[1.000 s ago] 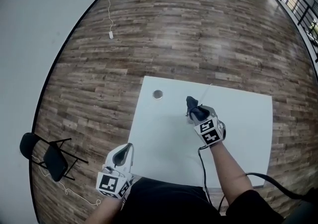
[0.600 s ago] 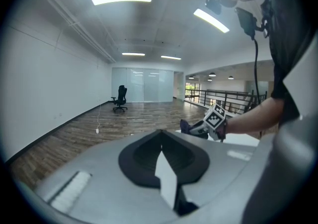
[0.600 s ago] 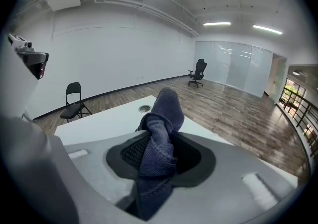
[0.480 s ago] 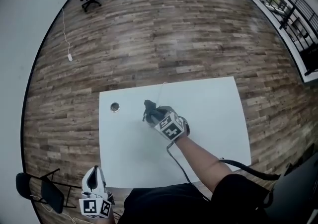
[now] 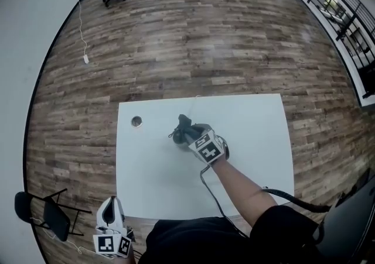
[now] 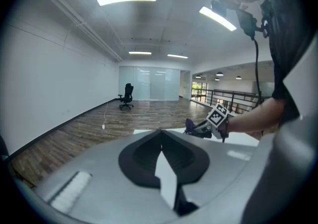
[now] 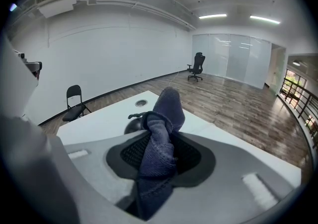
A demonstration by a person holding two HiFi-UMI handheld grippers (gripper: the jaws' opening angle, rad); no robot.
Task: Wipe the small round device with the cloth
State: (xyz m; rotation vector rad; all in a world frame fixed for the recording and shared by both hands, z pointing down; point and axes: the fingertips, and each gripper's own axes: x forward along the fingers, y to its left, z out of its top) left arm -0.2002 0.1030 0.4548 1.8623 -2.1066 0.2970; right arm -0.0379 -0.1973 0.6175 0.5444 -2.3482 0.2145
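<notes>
cloth pinched in my right claw, device just past it

right claw (image 7: pixel 160 143) has its jaws clamped partway closed on a dark blue cloth (image 7: pixel 163 128). the cloth is bunched up between them, with one rounded end poking out past the tips. the claw is angled down over the middle of the white table (image 5: pixel 158 169). in the head view the cloth (image 5: pixel 185 123) sticks out ahead of the right claw (image 5: pixel 188 133).

the device (image 7: pixel 128 126) is a small dark round thing on the table just beyond the jaws, a bit left of the cloth and half hidden by the jaw. i can't tell if the cloth is actually touching it.

further off toward the table's far left corner there's a little silver ring (image 5: pixel 136 121), well apart from all this.

left claw (image 5: pixel 110 209) is off the table by its near left corner. the jaws are closed together with nothing in them.
</notes>
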